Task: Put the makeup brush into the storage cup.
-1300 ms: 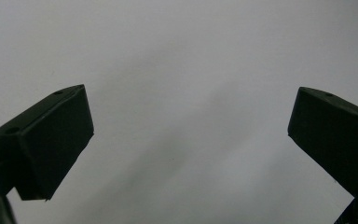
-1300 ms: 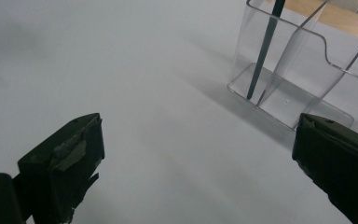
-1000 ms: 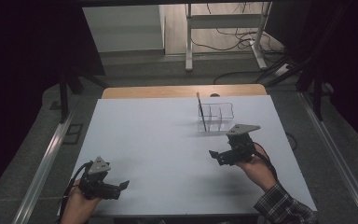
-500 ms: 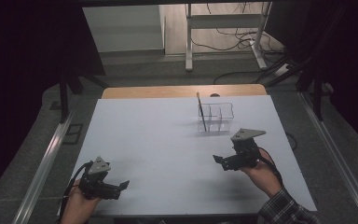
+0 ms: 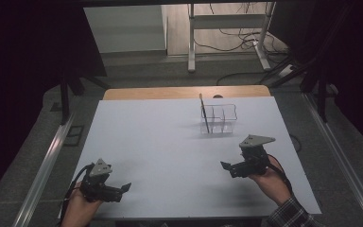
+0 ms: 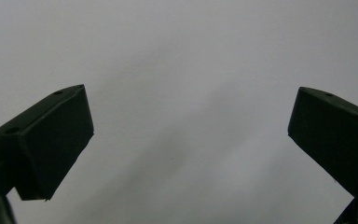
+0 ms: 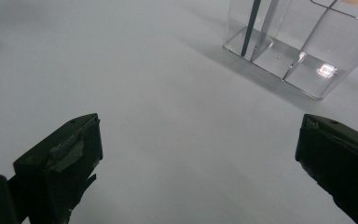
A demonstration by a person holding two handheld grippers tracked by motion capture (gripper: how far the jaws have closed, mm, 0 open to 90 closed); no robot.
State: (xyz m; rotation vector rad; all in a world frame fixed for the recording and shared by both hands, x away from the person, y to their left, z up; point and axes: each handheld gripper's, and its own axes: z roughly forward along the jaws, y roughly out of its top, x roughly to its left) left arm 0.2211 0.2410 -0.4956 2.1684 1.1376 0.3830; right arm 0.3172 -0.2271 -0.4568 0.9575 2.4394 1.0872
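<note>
1. My left claw sits low on the near left part of the big white tabletop. Its two black jaws are spread wide and there is nothing between them.
2. In the left gripper view, I see just plain white tabletop under those jaws.
3. My right claw is on the near right side, held in a hand. It is let go too, with its jaws far apart and nothing in them.
4. The small clear plastic box with little compartments stands at the far side of the tabletop, well apart from both claws. It is closer to my right claw.
5. A thin dark stick stands almost straight up in the left end compartment of the box.
6. In the right gripper view, the box is up ahead on the right, and the stick leans a little inside it.
</note>
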